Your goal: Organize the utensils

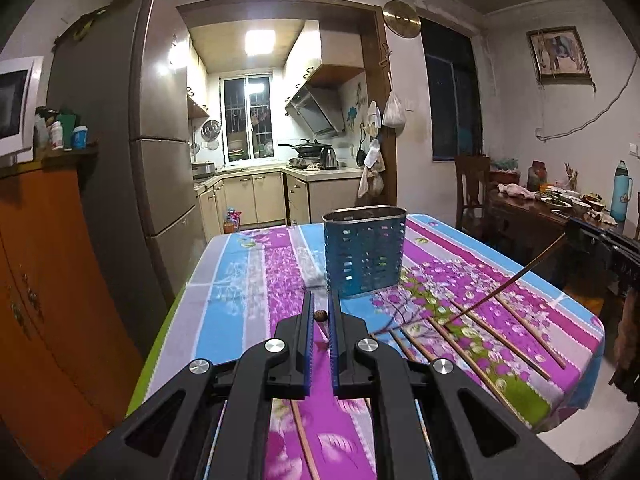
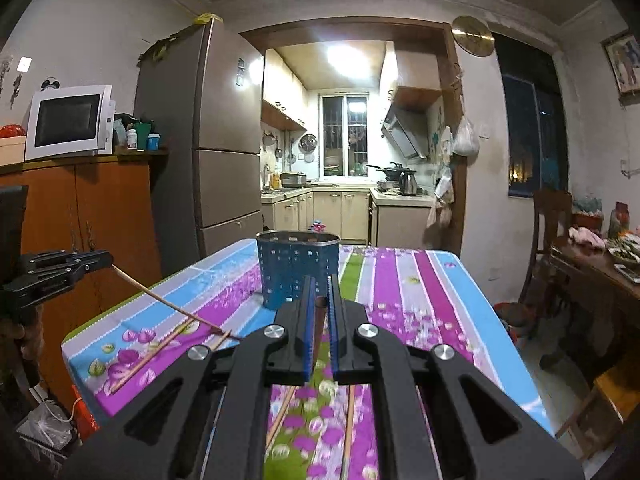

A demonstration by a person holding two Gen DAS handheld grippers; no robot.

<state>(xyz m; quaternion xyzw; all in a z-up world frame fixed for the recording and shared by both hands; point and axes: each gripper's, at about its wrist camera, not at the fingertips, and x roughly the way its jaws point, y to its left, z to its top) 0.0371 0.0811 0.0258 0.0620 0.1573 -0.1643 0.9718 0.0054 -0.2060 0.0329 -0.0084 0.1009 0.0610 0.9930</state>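
Note:
A blue perforated utensil holder (image 1: 364, 251) stands upright on the floral tablecloth (image 1: 240, 280); it also shows in the right wrist view (image 2: 297, 267). Several wooden chopsticks (image 1: 500, 338) lie on the cloth to its right. My left gripper (image 1: 321, 312) is shut on a chopstick (image 1: 321, 317) seen end-on, just short of the holder. My right gripper (image 2: 320, 300) is shut on another chopstick (image 2: 319, 320). That chopstick (image 1: 516, 280) slants from the right gripper (image 1: 592, 236) down to the cloth. The left gripper's chopstick (image 2: 168, 300) slants likewise in the right wrist view.
A fridge (image 1: 120, 160) and an orange cabinet (image 1: 48, 280) stand left of the table. A dining table with dishes (image 1: 560, 204) and a chair (image 1: 472, 188) stand to the right. The kitchen lies behind.

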